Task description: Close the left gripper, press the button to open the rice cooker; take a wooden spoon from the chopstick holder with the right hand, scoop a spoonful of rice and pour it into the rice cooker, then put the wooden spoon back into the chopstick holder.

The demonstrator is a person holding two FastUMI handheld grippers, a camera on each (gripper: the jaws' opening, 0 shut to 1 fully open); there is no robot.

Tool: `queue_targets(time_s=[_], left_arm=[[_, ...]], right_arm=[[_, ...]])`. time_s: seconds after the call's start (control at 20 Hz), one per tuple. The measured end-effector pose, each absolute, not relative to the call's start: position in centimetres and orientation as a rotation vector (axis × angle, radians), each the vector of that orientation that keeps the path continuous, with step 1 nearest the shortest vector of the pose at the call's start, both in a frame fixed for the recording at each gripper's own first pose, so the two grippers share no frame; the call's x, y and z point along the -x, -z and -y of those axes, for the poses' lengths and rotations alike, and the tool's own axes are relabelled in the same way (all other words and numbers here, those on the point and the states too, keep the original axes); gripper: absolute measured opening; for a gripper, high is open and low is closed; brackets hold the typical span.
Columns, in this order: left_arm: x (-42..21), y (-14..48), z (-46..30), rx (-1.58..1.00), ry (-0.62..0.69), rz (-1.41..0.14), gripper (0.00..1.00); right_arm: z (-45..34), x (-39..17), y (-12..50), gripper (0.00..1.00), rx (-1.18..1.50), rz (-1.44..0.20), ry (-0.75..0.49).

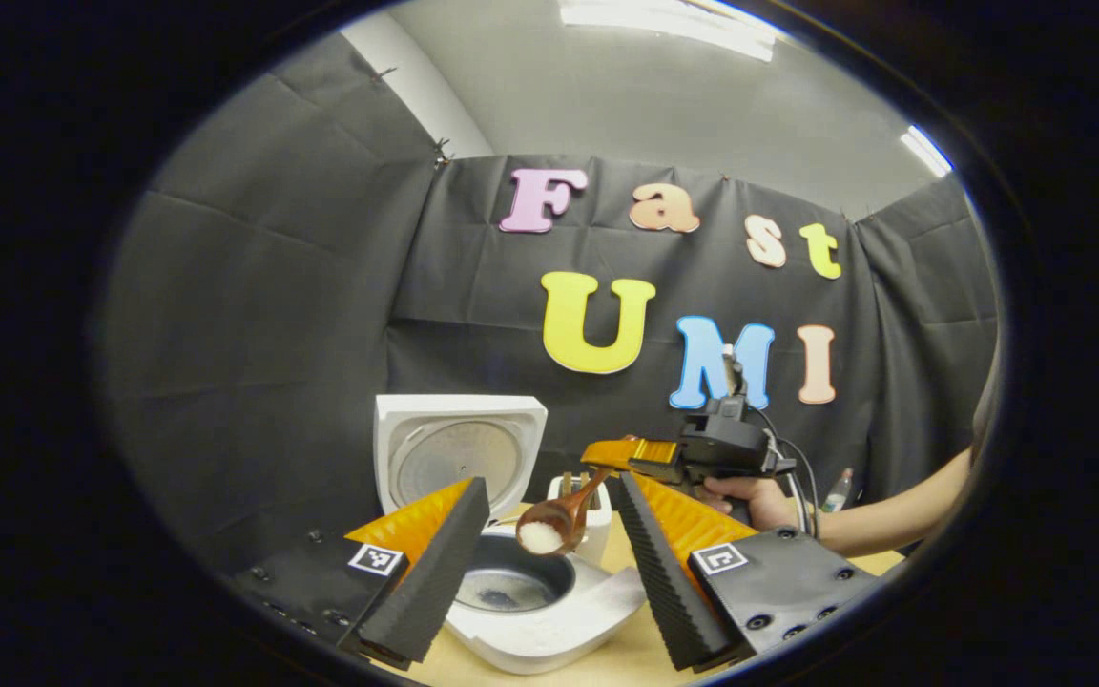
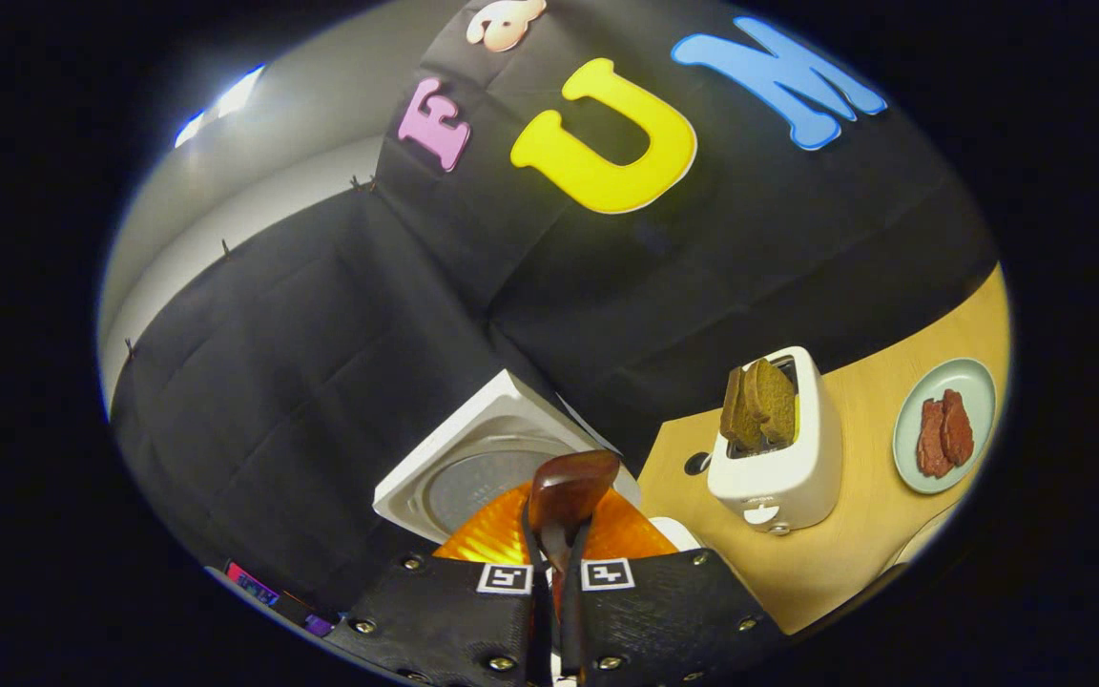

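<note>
The white rice cooker (image 1: pixel 549 634) stands open, its lid (image 1: pixel 459 453) upright behind the pot. In the left gripper view my left gripper (image 1: pixel 548 485) is open, one finger on each side of the pot, holding nothing. A wooden spoon (image 1: pixel 554 525) carrying white rice hangs tilted over the pot's far rim. The right gripper (image 1: pixel 626 453) comes in from the right with a hand behind it and is shut on the spoon's handle. In the right gripper view the spoon (image 2: pixel 569 487) sticks out between the fingers of my right gripper (image 2: pixel 557 563), with the lid (image 2: pixel 483 468) beyond it.
A white toaster (image 2: pixel 778 448) with two slices of brown bread stands on the wooden table (image 2: pixel 855 563), just behind the cooker. A pale plate (image 2: pixel 979 382) with red slices lies at the far right. A forearm (image 1: pixel 893 515) reaches in from the right.
</note>
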State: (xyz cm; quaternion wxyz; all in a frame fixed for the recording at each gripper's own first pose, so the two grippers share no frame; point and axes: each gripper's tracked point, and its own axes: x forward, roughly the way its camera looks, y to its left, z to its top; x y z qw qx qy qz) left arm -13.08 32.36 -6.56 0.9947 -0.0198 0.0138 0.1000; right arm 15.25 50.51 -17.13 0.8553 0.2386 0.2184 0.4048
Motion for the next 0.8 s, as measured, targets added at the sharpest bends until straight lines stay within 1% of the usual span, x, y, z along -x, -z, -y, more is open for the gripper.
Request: queue_targets(time_s=[0.05, 0.1, 0.15, 0.3, 0.4, 0.5, 0.6, 0.8], left_arm=[[13.4, 6.7, -32.7, 0.037, -0.205, -0.034, 0.93], [13.4, 6.8, -33.0, 0.035, -0.211, -0.039, 0.94], [13.6, 7.0, -33.2, 0.036, -0.216, -0.041, 0.92], [14.2, 6.8, -34.0, 0.045, -0.237, -0.036, 0.93], [14.5, 7.0, -34.4, 0.051, -0.250, -0.038, 0.96], [14.9, 7.4, -34.8, 0.054, -0.260, -0.039, 0.96], [15.0, 7.4, -34.8, 0.055, -0.263, -0.037, 0.96], [15.1, 7.5, -34.6, 0.049, -0.258, -0.038, 0.96]], right_arm=[[-51.4, -15.3, 17.7, 0.04, -0.473, -0.458, -0.861], [-52.2, -15.3, 18.4, 0.04, -0.444, -0.461, -0.867], [-52.8, -15.4, 19.1, 0.04, -0.407, -0.459, -0.872], [-54.2, -15.3, 20.8, 0.04, -0.278, -0.451, -0.877], [-54.9, -15.3, 22.2, 0.04, -0.208, -0.450, -0.879], [-55.4, -15.5, 23.0, 0.04, -0.156, -0.445, -0.883], [-55.5, -15.4, 23.1, 0.04, -0.110, -0.432, -0.897], [-55.2, -15.7, 22.6, 0.04, 0.021, -0.355, -0.938]])
